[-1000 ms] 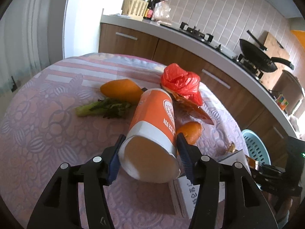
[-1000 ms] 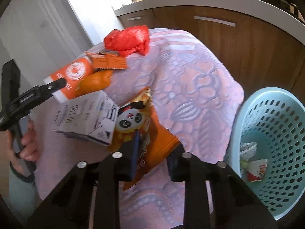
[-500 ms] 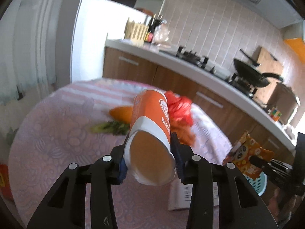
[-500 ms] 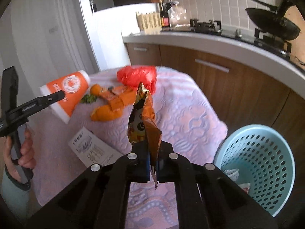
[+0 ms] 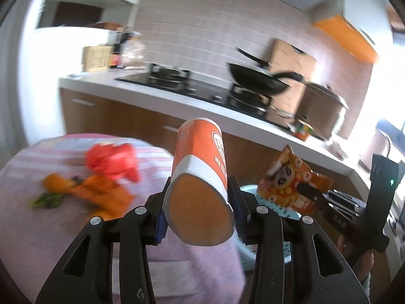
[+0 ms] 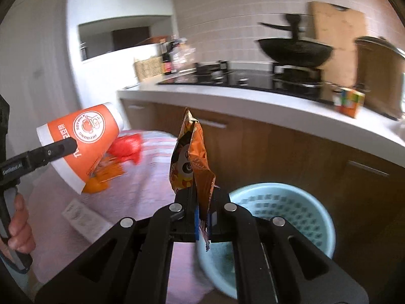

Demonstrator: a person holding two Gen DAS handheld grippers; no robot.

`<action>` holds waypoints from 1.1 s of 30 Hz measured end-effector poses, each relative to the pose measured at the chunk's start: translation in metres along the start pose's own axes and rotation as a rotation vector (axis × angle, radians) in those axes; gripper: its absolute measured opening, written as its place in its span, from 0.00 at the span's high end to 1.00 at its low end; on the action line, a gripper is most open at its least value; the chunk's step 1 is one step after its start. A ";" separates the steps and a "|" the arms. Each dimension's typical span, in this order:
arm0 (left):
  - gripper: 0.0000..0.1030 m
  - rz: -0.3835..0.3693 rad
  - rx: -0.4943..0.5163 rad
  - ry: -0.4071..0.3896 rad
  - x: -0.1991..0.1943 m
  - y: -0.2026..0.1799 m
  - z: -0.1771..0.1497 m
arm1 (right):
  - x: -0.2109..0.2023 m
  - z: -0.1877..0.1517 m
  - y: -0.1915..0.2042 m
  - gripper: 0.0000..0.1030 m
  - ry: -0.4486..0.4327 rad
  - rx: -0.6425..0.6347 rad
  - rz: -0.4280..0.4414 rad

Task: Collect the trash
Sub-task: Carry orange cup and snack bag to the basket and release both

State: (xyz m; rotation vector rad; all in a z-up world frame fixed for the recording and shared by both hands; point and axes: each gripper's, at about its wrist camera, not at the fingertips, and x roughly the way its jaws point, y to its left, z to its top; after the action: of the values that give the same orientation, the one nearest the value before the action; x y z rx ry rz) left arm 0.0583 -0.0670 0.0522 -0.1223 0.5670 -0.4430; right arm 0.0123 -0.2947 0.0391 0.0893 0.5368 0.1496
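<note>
I am holding two pieces of trash above the worktop (image 5: 38,228) at this moment. My left hand-held gripper (image 5: 200,215) is clamping the orange paper cup (image 5: 200,177) between its blue pads, with the open mouth of the cup facing the camera at the centre of the left view. My right hand-held gripper (image 6: 202,217) is pinched narrow on the lower edge of the orange snack bag (image 6: 192,157), which is standing up at the centre of the right view. The pale blue basket (image 6: 303,202) is sitting on the floor at the lower right of that view, partly under the bag.

I am judging that neither piece is in the basket yet, so the dropping is not done. More things are lying on the worktop: a red plastic bag (image 5: 111,159), some orange pieces (image 5: 96,190) with green leaves (image 5: 45,200) at the left of the left view, and a flat white carton (image 6: 83,215) in the right view.

The left view is blurred, so I cannot name the orange pieces. The inside of the basket is mostly covered by my gripper, and I cannot see what is lying there.
</note>
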 end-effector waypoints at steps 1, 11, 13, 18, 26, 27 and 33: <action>0.61 -0.010 0.019 0.009 0.007 -0.011 0.000 | -0.002 -0.001 -0.009 0.98 -0.002 0.012 -0.019; 0.60 -0.094 0.113 0.184 0.104 -0.097 -0.020 | 0.015 -0.039 -0.106 0.98 0.115 0.194 -0.171; 0.59 -0.105 0.119 0.222 0.119 -0.105 -0.028 | 0.021 -0.048 -0.115 0.98 0.147 0.217 -0.186; 0.59 -0.118 0.113 0.283 0.148 -0.117 -0.043 | 0.041 -0.064 -0.133 0.98 0.235 0.254 -0.211; 0.58 -0.094 0.095 0.350 0.176 -0.121 -0.066 | 0.062 -0.088 -0.148 0.98 0.337 0.330 -0.195; 0.57 -0.089 0.096 0.355 0.177 -0.122 -0.068 | 0.063 -0.092 -0.149 0.98 0.346 0.338 -0.188; 0.46 -0.070 0.110 0.335 0.170 -0.125 -0.068 | 0.065 -0.097 -0.151 0.95 0.372 0.345 -0.154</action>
State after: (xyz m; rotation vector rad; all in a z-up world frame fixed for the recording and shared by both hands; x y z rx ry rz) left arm 0.1029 -0.2527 -0.0593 0.0395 0.8676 -0.5661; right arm 0.0357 -0.4287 -0.0954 0.3603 0.9356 -0.0816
